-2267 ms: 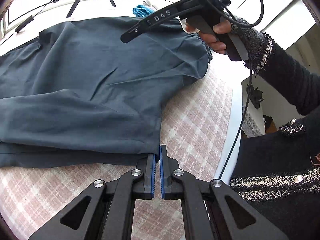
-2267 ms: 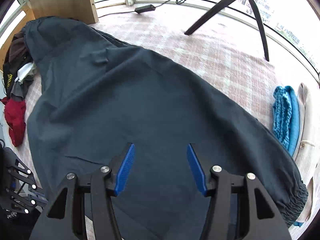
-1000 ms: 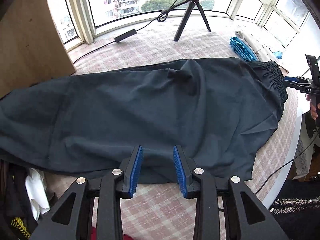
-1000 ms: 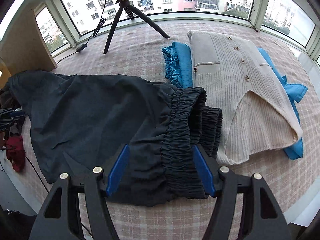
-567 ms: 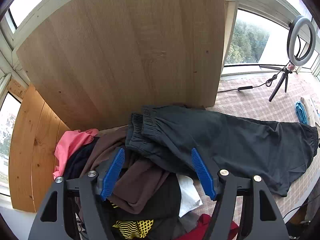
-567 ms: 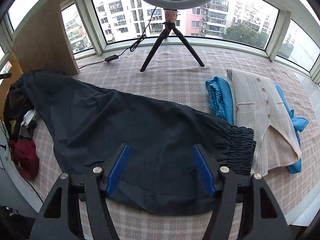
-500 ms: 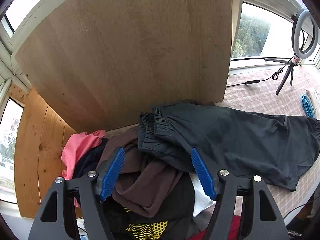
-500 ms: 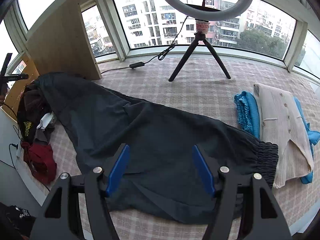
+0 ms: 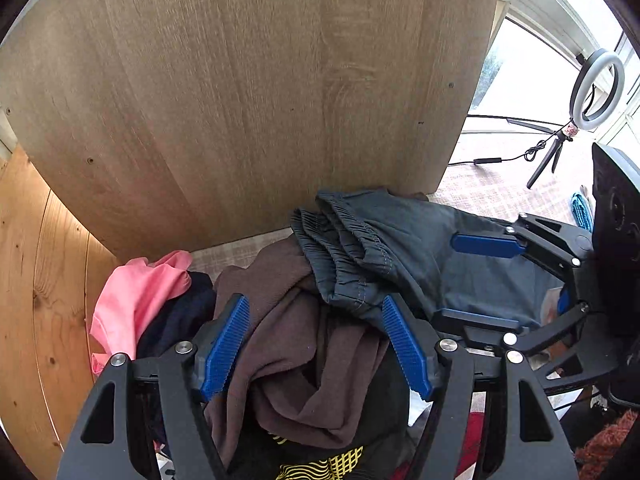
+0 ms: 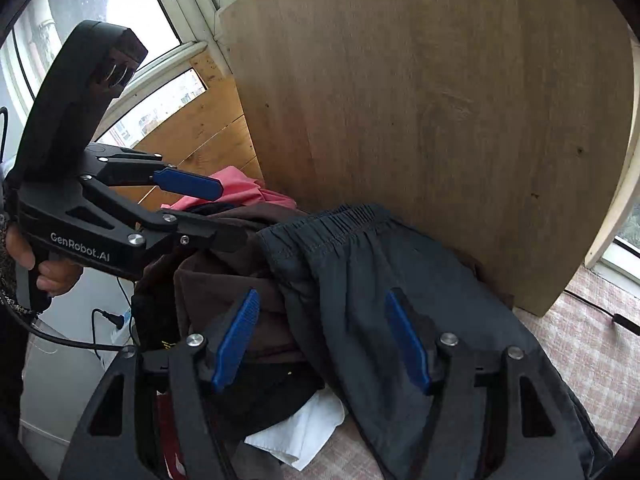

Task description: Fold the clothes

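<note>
In my left wrist view, I am holding the left gripper [image 9: 316, 348] over a heap of clothes, and its blue pads are standing wide apart with nothing pinched between them. The dark grey trousers with the stretchy gathered waistband [image 9: 360, 248] are lying just past the right-hand pad, with the waistband resting on top of a crumpled brown cloth [image 9: 288, 344] and close to the big pale wooden board [image 9: 260, 92]. The right gripper [image 9: 486, 280] is coming in from the side over the trouser leg, spread open too. A pink cloth [image 9: 136, 292] is sitting off to the left. In my right wrist view, the right gripper [image 10: 324, 344] is hanging open above the trousers [image 10: 380, 280], and the waistband is lying just ahead of its pads. The left gripper [image 10: 196, 208] is hovering beside it, empty. I think I am getting ready to grab the waistband end, so next both grippers need to go down and pinch it, one at each corner, without catching the brown cloth.
</note>
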The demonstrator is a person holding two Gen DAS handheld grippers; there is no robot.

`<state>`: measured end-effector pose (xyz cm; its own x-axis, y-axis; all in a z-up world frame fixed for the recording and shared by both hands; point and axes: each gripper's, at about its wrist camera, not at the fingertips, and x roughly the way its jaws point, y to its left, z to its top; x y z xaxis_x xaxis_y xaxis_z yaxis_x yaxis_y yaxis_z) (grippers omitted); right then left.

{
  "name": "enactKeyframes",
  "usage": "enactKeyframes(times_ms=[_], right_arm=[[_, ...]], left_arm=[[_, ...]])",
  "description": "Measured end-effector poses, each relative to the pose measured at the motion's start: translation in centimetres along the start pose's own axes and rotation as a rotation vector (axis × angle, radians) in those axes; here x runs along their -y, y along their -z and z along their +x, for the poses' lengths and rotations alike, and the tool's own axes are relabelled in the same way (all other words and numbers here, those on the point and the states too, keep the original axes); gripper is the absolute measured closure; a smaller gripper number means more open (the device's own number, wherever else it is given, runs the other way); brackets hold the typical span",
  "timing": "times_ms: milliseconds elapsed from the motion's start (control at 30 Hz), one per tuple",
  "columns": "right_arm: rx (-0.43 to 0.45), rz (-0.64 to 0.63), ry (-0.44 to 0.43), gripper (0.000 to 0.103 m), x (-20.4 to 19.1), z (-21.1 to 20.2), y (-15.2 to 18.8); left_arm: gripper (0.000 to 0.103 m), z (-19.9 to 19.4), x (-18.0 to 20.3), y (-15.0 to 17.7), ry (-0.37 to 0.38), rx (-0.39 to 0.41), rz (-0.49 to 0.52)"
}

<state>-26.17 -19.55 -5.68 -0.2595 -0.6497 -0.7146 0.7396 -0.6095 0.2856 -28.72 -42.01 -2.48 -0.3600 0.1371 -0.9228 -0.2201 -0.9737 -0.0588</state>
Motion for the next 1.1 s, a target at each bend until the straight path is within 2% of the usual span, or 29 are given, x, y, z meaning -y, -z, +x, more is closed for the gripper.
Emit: enactKeyframes(times_ms=[67,133,200,233,300,367,467,633,700,800,833,900,967,1067,1100], right_arm=[[-0.023,0.007,-0.013,0.038,0.2,2.0,-1.0],[-0.043,-0.003,-0.005,0.039,-0.4,2.4,-1.7],[-0.064,0.002,-0.027,0.06,-0.1,3.2,-1.8],[-0.083,0.025,-0.059,0.082,0.4,3.7,-1.7],[-0.093,0.086,-0.102,0.085,1.5,4.1,-1.4],[-0.093,0.114,-0.103,0.088,2.3,4.4,-1.1],[-0.053,0.142,-0.13,0.095,2.6,3.8,-1.2],[0.017,0.122,-0.23,0.096,0.5,2.3,-2.5],[0.002,0.088,-0.252,0.096,-1.0,3.0,-2.7],[-0.049,0.056,-0.214,0.096,-2.2,5.1,-2.2],[-0.064,0.053,-0.204,0.094,-2.4,5.7,-2.0],[-0.098,0.082,-0.19,0.08,-2.0,6.0,-1.6],[-0.079,0.071,-0.17,0.063,-1.6,4.8,-1.0],[-0.04,0.007,-0.098,0.061,-1.2,3.1,-0.2],[-0.055,0.011,-0.09,0.061,-0.7,3.3,0.1]], left_arm=[[0.036,0.0,-0.6,-0.3,0.049,0.012,-0.015],[0.036,0.4,-1.2,-0.7,0.083,0.004,-0.037],[0.036,1.4,-1.5,-1.2,0.082,-0.021,-0.051],[0.036,1.9,-1.7,-1.4,0.09,-0.037,-0.058],[0.036,2.8,-1.8,-1.8,0.108,-0.065,-0.065],[0.036,3.4,-1.7,-2.2,0.106,-0.078,-0.067],[0.036,3.8,-1.4,-2.5,0.099,-0.098,-0.059],[0.036,1.9,-2.2,-2.9,0.06,-0.08,-0.058],[0.035,1.6,-2.5,-3.1,0.056,-0.086,-0.068],[0.035,2.2,-2.1,-3.5,0.072,-0.11,-0.057],[0.035,2.6,-1.7,-3.7,0.073,-0.124,-0.046],[0.035,3.8,-1.0,-4.2,0.068,-0.156,-0.022],[0.035,5.2,-0.2,-4.9,0.055,-0.192,0.009],[0.034,7.4,0.8,-5.8,0.034,-0.246,0.048],[0.034,8.2,1.0,-5.9,0.03,-0.268,0.058]])
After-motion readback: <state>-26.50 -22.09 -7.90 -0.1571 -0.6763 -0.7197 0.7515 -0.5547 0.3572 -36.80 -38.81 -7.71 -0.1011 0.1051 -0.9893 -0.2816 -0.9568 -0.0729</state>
